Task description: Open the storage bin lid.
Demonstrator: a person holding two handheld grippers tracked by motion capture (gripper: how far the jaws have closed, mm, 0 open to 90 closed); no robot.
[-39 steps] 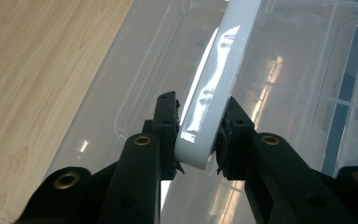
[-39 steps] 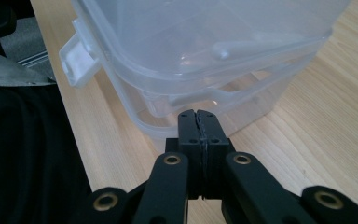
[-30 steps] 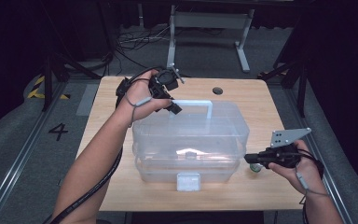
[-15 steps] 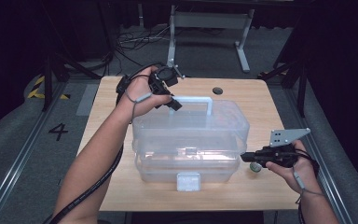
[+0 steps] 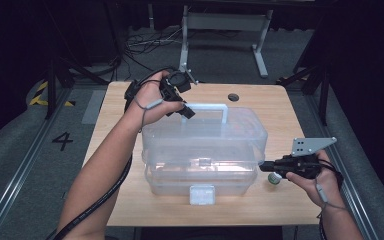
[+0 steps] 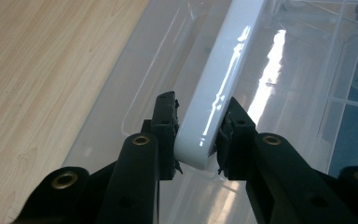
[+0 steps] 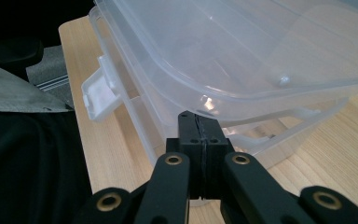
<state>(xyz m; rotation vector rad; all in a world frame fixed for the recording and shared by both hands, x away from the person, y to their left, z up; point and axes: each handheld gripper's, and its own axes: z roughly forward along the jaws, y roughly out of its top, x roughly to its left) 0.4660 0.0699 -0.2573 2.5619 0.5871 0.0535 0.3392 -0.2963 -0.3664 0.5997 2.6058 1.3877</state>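
Observation:
A clear plastic storage box (image 5: 200,175) stands in the middle of the wooden table (image 5: 115,145). Its clear lid (image 5: 205,135) carries a white handle (image 5: 207,106). My left gripper (image 5: 187,112) is shut on the handle's left end; in the left gripper view the pads (image 6: 165,121) press both sides of the white handle (image 6: 223,70). My right gripper (image 5: 262,165) is at the box's right side, shut with nothing in it. In the right gripper view its tips (image 7: 198,119) sit right under the lid's rim (image 7: 242,93), above the box wall.
A white front latch (image 5: 202,194) hangs on the box's near side. A small green and white object (image 5: 275,178) lies on the table by my right hand. A dark round hole (image 5: 233,97) marks the table's far side. Metal stand legs (image 5: 220,30) rise behind.

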